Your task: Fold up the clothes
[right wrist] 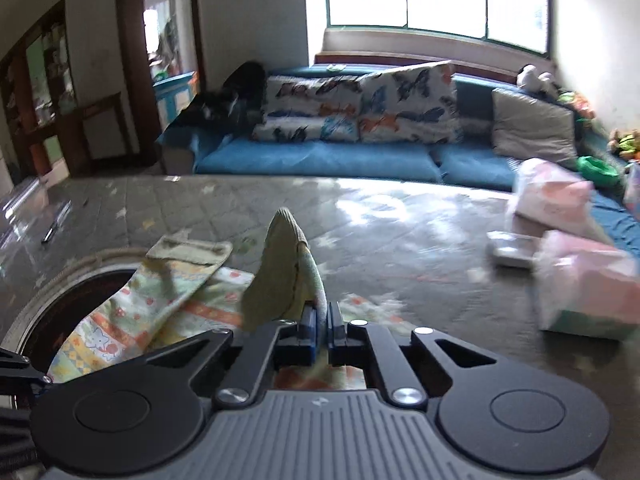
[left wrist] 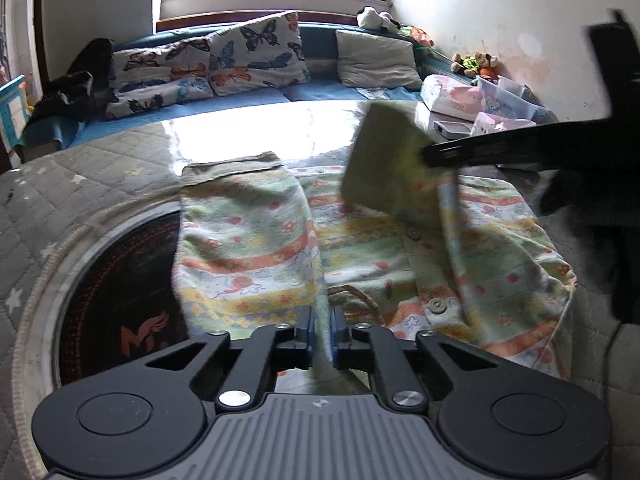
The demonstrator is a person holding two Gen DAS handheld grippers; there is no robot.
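A small pastel printed garment with green cuffs and buttons lies on the quilted grey table cover. My left gripper is shut on the garment's near edge, cloth pinched between its blue pads. One sleeve lies flat, folded over the body. My right gripper is shut on the other sleeve's green cuff and holds it lifted above the garment. In the left wrist view the right gripper reaches in from the right, clamping that cuff.
A round dark inset with a pale rim sits in the table under the garment's left part. Pink tissue packs and a small box lie at the right. A blue sofa with butterfly cushions stands behind.
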